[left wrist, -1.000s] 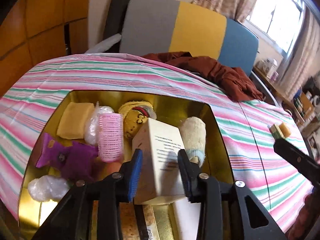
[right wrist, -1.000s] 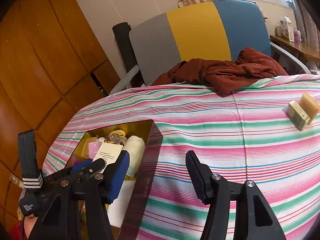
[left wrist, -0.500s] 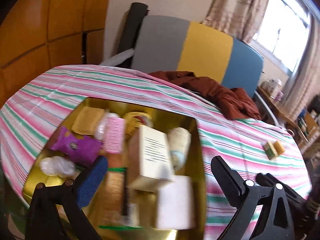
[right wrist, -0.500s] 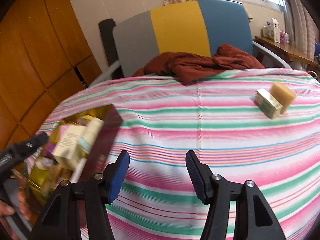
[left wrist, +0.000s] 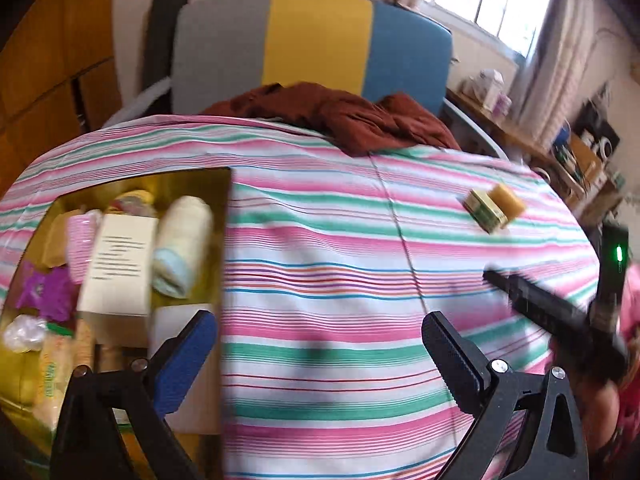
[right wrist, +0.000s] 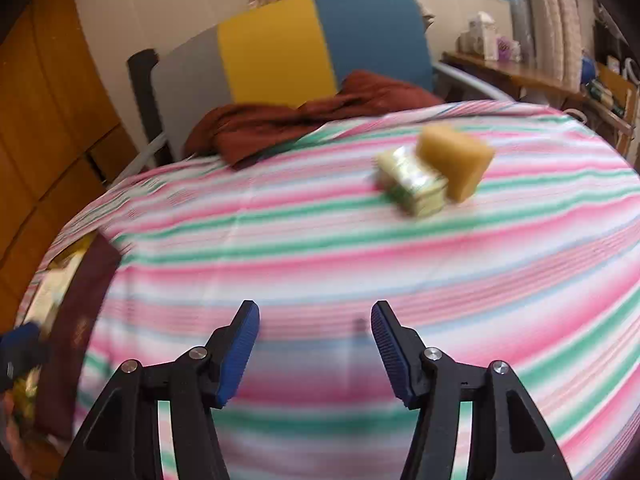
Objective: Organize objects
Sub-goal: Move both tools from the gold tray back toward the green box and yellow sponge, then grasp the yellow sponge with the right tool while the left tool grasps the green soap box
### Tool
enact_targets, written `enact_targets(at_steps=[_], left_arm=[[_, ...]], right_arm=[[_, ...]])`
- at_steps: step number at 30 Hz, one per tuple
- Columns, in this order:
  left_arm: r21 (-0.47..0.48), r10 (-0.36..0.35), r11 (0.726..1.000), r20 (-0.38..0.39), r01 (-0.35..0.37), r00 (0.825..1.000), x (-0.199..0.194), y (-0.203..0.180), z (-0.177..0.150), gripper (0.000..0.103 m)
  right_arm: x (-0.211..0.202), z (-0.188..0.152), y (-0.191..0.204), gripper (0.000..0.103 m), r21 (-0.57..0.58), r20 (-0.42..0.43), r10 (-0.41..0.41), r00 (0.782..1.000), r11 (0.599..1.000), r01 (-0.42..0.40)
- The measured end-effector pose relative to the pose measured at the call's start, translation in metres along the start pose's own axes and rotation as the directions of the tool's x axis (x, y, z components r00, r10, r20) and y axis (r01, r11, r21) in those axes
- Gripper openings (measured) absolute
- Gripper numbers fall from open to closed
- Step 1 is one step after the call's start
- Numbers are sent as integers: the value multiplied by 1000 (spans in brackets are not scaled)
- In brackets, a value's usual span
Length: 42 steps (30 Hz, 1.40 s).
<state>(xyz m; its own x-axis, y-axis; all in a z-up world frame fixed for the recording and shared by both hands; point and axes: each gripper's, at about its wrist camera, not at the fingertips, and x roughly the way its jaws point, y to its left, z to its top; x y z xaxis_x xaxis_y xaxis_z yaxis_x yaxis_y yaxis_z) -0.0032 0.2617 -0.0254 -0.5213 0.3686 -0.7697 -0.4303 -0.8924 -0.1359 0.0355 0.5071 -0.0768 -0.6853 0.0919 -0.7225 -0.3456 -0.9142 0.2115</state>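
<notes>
Now the left gripper hangs over the striped cloth of the counter with its jaws spread as wide as they go and nothing between them; they opened within the last second, and the cream box they pinched a second ago lies in the gold tin at the left of the left wrist view. Beside the box in the tin lie a rolled pale towel, a pink hair roller and a purple packet; other packets lower down are too blurred to name. The right gripper points down at bare cloth, its jaws apart and empty. Ahead of it, well apart from the tin, a green-and-white packet and a tan sponge block rest touching each other on the cloth; the right wrist view is smeared, so their print cannot be read. A rust-brown garment lies heaped at the far edge of the counter, against a grey, yellow and blue chair back.
</notes>
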Motion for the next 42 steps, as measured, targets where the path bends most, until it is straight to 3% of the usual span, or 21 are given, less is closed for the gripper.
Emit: enact_targets(at_steps=[6, 9, 11, 14, 16, 17, 19, 21, 23, 31, 32, 34, 37, 42], left_arm=[[20, -17, 1000, -32, 17, 999, 11, -21, -5, 103], [27, -11, 1000, -42, 13, 999, 14, -23, -6, 103], [23, -2, 1000, -50, 3, 999, 18, -21, -5, 103], [-5, 9, 1000, -42, -9, 999, 21, -15, -1, 103], [-20, 12, 1000, -46, -13, 999, 25, -12, 2, 103], [-24, 15, 1000, -44, -16, 999, 25, -11, 3, 103], [-25, 19, 999, -43, -20, 999, 27, -11, 4, 103], [-30, 24, 999, -42, -25, 999, 29, -12, 5, 103], [-32, 17, 999, -50, -19, 999, 32, -14, 6, 103], [12, 23, 1000, -57, -23, 998, 43, -30, 16, 103], [18, 21, 1000, -60, -20, 998, 45, -33, 18, 103], [27, 19, 999, -60, -17, 998, 49, -38, 22, 103], [45, 11, 999, -65, -8, 998, 59, -50, 28, 103], [84, -2, 996, -44, 5, 999, 82, -80, 42, 103]], right_arm=[[30, 60, -43, 59, 13, 35, -92, 995, 996, 92], [55, 76, -56, 59, 14, -13, -140, 990, 990, 141], [62, 75, -58, 59, 29, -42, -93, 995, 995, 94], [55, 65, -43, 59, 37, -47, 112, 993, 993, -110], [38, 63, -40, 59, 30, 2, 165, 986, 986, -165], [30, 63, -42, 59, 27, 30, 146, 989, 989, -147], [14, 70, -53, 59, 13, 119, 4, 993, 1000, -5], [8, 80, -66, 62, 5, 175, -107, 979, 994, 107], [18, 90, -79, 66, 0, 140, -159, 977, 987, 161], [63, 95, -99, 66, -38, 39, -122, 992, 992, 124], [67, 94, -100, 63, -32, 34, -123, 992, 992, 124], [72, 93, -104, 47, -15, 25, -98, 995, 995, 98], [67, 92, -104, 40, -13, 45, -69, 997, 997, 70], [50, 76, -109, 39, 14, 43, -160, 986, 987, 160]])
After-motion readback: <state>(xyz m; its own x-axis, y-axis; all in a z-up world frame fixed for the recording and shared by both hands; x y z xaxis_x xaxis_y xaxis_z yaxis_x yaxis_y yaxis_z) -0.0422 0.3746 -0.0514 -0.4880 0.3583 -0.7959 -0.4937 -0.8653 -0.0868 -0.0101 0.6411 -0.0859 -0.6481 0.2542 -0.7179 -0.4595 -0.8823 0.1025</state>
